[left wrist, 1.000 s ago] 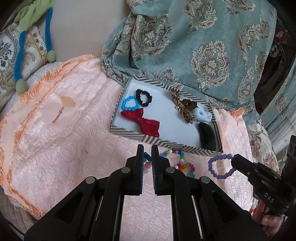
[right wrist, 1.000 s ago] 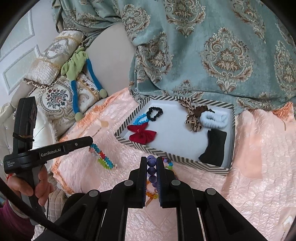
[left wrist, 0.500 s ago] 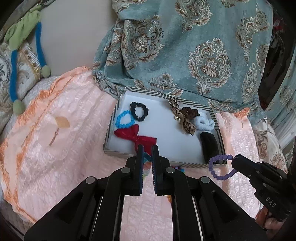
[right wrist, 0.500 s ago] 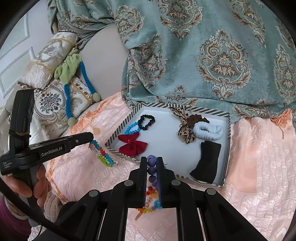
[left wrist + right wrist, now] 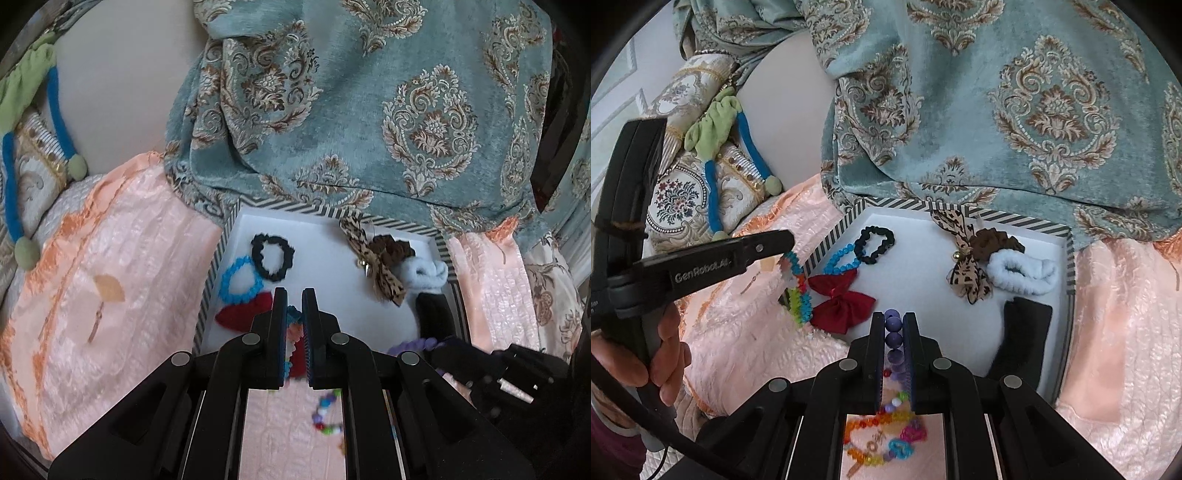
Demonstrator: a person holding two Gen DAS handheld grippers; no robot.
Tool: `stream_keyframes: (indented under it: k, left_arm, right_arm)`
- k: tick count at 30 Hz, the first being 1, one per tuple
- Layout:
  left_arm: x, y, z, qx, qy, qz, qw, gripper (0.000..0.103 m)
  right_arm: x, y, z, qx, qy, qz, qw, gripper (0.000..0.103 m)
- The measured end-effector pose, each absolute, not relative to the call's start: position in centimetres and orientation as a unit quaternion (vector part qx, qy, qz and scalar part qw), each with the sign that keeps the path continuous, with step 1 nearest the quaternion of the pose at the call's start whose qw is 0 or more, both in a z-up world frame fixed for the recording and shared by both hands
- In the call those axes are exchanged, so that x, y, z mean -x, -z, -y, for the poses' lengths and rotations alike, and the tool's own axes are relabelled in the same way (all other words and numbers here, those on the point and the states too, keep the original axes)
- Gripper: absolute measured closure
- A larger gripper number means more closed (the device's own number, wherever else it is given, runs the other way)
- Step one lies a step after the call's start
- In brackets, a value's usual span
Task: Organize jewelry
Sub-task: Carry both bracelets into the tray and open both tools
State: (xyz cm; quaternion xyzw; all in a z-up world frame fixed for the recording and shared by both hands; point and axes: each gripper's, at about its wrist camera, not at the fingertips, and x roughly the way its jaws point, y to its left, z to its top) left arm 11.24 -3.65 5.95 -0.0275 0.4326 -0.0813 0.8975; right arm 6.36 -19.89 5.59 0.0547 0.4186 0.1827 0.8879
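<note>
- Purple bead bracelet [image 5: 893, 334] is pinched in your right gripper [image 5: 894, 332], hanging over the striped tray [image 5: 827, 242].
- Left gripper [image 5: 294, 306] clamps what's probably the rainbow bracelet [image 5: 798, 291].
- Both dangle, so they could snag the rim.

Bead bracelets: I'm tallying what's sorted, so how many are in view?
4: blue bracelet in the tray; multicolour bracelet in left gripper; purple bracelet in right gripper; rainbow bracelet on the bedspread.

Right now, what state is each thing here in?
Left gripper: jaws shut on the rainbow bracelet, which dangles.
Right gripper: jaws shut on the purple bead bracelet.
Striped tray: open, partly filled.
Red bow: lying in the tray.
Colourful bracelet: loose on the pink cover.
</note>
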Motion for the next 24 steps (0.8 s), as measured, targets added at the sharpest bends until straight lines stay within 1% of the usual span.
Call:
stream_keyframes:
  k: [6, 12, 19, 24]
  left_arm:
    - [-14.5, -5.0, 4.9, 0.028, 0.087, -0.440, 0.893, 0.096]
    - [-18.3, -2.7, 6.0, 0.028, 0.085, -0.457, 0.885, 0.096]
    - [-21.9, -0.8, 5.4, 0.045, 0.071, -0.466, 0.881, 0.096]
    - [-22.5, 1.5, 4.3, 0.042, 0.053, -0.484, 0.873, 0.096]
  right_arm:
    - [-9.4, -4.3, 19.5, -0.061, -0.187, -0.429, 0.882, 0.094]
    - [-13.5, -3.1, 19.9, -0.070, -0.182, -0.440, 0.877, 0.094]
    - [-18.2, -1.4, 20.5, -0.064, -0.153, -0.448, 0.879, 0.094]
    - [-20.4, 0.7, 21.2, -0.073, -0.133, -0.459, 0.875, 0.094]
